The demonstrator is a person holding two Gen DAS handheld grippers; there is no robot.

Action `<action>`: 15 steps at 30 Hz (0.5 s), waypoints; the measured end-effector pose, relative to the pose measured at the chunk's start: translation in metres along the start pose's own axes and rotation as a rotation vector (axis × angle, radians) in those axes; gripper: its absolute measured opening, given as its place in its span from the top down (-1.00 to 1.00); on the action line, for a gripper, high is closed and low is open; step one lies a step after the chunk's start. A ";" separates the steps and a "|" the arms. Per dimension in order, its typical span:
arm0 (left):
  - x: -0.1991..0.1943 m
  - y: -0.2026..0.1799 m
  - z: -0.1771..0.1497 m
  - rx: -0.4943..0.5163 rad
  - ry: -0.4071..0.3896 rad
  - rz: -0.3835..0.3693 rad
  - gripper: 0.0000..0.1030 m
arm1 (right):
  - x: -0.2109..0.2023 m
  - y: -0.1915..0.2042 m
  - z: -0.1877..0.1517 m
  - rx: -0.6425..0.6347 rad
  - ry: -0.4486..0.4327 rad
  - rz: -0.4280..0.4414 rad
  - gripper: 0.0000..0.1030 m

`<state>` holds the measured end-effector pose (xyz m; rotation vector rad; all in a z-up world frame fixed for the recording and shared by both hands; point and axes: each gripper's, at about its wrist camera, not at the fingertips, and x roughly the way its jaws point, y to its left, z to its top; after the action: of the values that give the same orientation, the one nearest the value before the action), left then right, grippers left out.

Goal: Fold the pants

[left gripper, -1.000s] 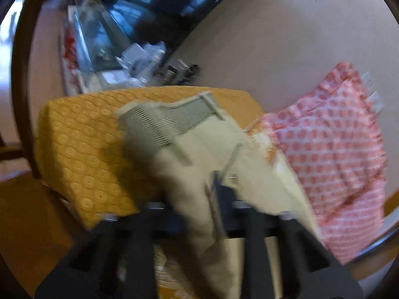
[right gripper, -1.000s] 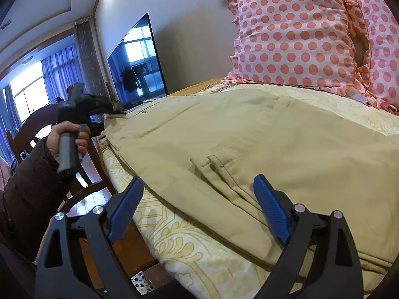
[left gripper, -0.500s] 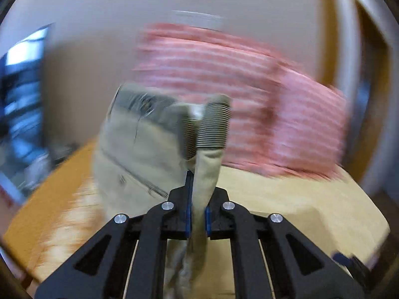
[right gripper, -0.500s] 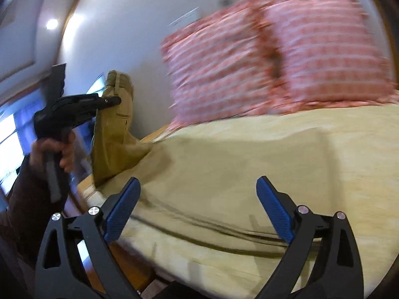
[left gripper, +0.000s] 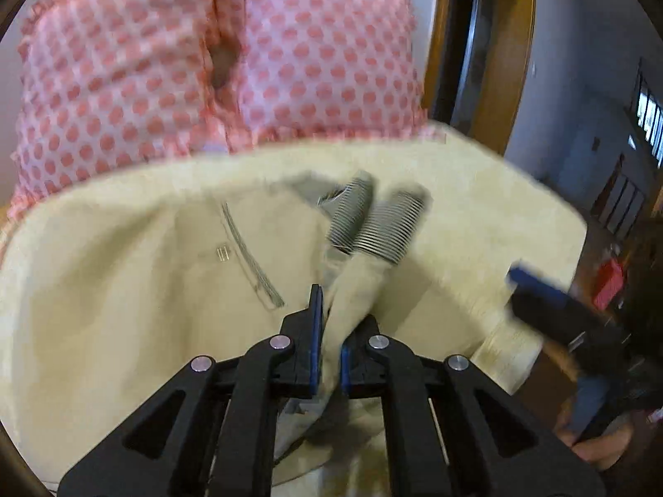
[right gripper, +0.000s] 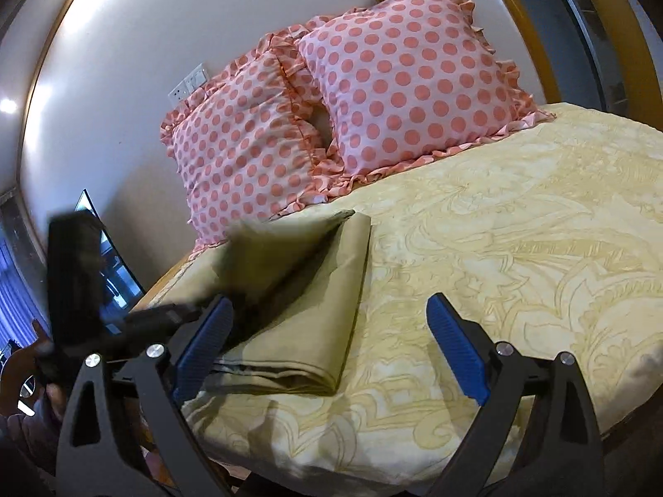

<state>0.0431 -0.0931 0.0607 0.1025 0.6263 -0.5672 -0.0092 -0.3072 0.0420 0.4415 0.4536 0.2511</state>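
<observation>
The khaki pants (left gripper: 165,290) lie on the bed, folded over on themselves; in the right wrist view they (right gripper: 302,314) form a folded stack near the bed's left edge. My left gripper (left gripper: 327,343) is shut on the pants' waistband, whose striped elastic lining (left gripper: 377,223) shows just beyond the fingertips. My right gripper (right gripper: 327,348) is open and empty, hovering above the bedspread with its left finger (right gripper: 203,343) over the pants' near edge. The left gripper body (right gripper: 78,285) shows blurred at left in the right wrist view.
Two pink polka-dot pillows (right gripper: 331,116) lean against the wall at the head of the bed. The yellow patterned bedspread (right gripper: 518,248) stretches right of the pants. A TV (right gripper: 112,265) stands beyond the bed's left side. A doorway (left gripper: 468,41) lies past the pillows.
My left gripper has swung the waistband from the bed's left end over toward the pillows, doubling the pants over. My right gripper has turned toward the pillows and stayed open.
</observation>
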 end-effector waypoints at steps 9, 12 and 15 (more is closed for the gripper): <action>0.006 -0.021 -0.039 0.085 0.072 -0.007 0.84 | 0.003 -0.005 0.006 0.013 0.007 -0.025 -0.87; -0.010 -0.017 -0.036 0.074 0.073 -0.032 0.69 | 0.004 0.001 0.013 0.011 0.006 0.003 -0.88; -0.038 0.009 -0.033 0.004 0.067 -0.079 -0.22 | 0.004 0.012 0.025 -0.020 -0.012 0.045 -0.91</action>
<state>0.0055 -0.0588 0.0554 0.1012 0.6970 -0.6433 0.0043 -0.3042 0.0664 0.4337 0.4299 0.2960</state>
